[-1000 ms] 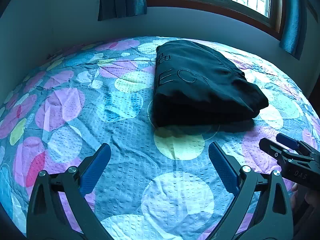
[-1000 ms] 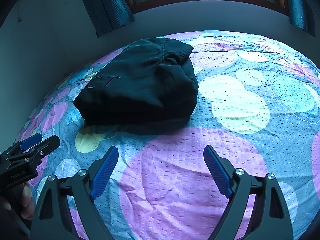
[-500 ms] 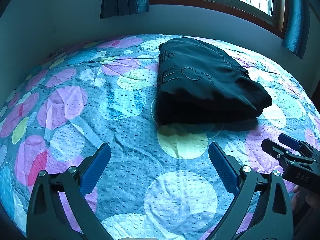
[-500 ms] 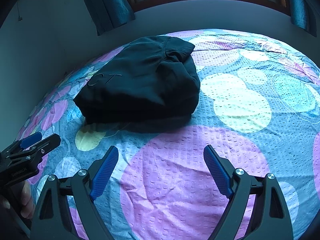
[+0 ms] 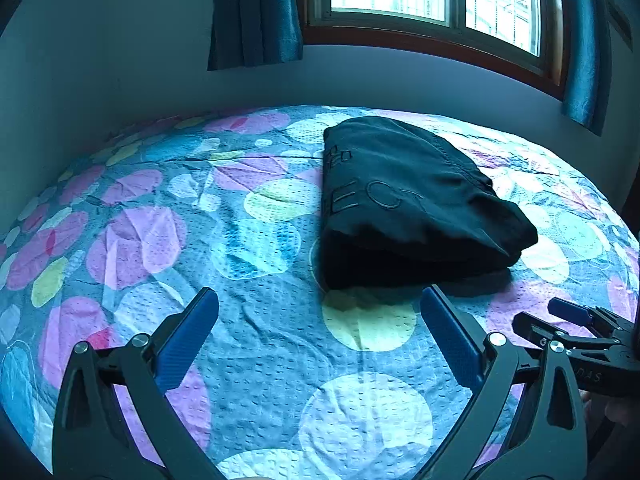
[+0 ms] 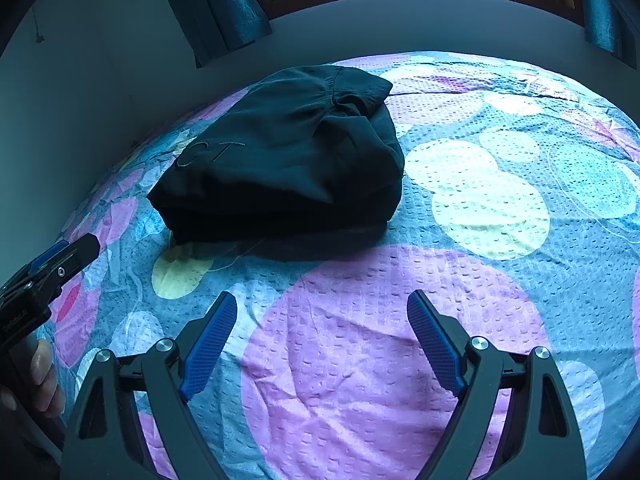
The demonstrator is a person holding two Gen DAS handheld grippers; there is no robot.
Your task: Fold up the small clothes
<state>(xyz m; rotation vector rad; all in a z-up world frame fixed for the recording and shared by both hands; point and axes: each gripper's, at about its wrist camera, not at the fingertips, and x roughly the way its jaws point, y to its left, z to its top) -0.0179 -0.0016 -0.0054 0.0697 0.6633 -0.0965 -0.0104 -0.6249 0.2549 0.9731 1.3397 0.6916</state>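
Bedspread [image 5: 260, 360] carries garment [image 5: 404, 200], folded into a thick bundle. Left gripper [image 5: 320, 332] and right gripper [image 6: 320, 340] hover near it, jaws wide, holding nothing. Fold looks complete; any tidying should press flat without dragging layers.

Tone-on-tone outlined letters are showing on the folded black fabric garment [image 5: 416, 200]: "E", "C" and a partly creased letter in the left wrist view, "C T" in the right wrist view [image 6: 280, 152]. White lettering ending "DAS" is showing on the black plastic right hand-held gripper [image 5: 576, 344]; the small white print on the left hand-held gripper's body [image 6: 44, 276] is staying unreadable.
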